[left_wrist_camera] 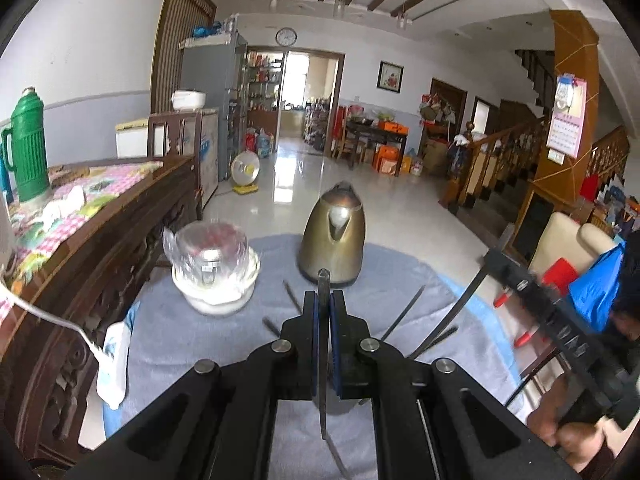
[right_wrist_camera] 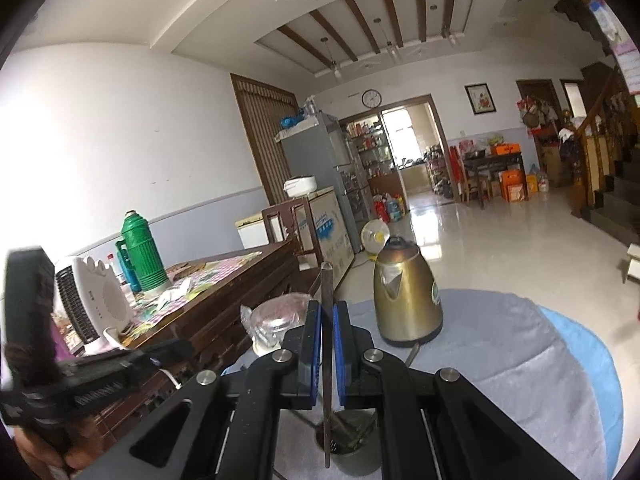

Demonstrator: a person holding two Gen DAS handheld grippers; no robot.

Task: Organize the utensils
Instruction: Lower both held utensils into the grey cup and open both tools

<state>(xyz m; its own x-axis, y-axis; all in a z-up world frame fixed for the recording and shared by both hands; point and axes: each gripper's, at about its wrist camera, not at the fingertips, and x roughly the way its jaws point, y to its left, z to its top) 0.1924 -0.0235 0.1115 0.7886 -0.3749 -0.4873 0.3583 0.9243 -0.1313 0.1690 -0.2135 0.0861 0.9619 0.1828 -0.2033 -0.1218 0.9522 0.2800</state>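
Two hand-held grippers are each carrying 1 slim metal utensil above a round table (left_wrist_camera: 192, 344) that is wearing a grey-blue cloth. The left gripper (left_wrist_camera: 324, 308) is standing clamped on a flat dark utensil (left_wrist_camera: 323, 360), whose blade-like tip is rising just past the pads toward the brass-coloured kettle (left_wrist_camera: 334, 236). The right gripper (right_wrist_camera: 327, 320) is likewise standing closed on a thin metal utensil (right_wrist_camera: 328, 344), which is running upright between its blue pads (right_wrist_camera: 314, 344) and poking out above them. The step in hand appears to be the carry: both pieces are being held clear of the cloth, and judging by the right wrist view a metal cup-like holder (right_wrist_camera: 348, 436) is waiting directly beneath the right gripper, with what look like other utensils already resting in it. The next move is probably calling for each piece to be lined up over that opening and lowered end-first before the pads part, 1 gripper at a time so the 2 are not crowding each other. On the cloth, at least 4 loose dark sticks (left_wrist_camera: 404, 312) are lying scattered beyond the left gripper; their exact number is hard to settle. Also standing there are 1 kettle and 1 white bowl (left_wrist_camera: 216, 292) holding a clear plastic-wrapped item. A green thermos (left_wrist_camera: 26, 148) is standing on the neighbouring wooden table.
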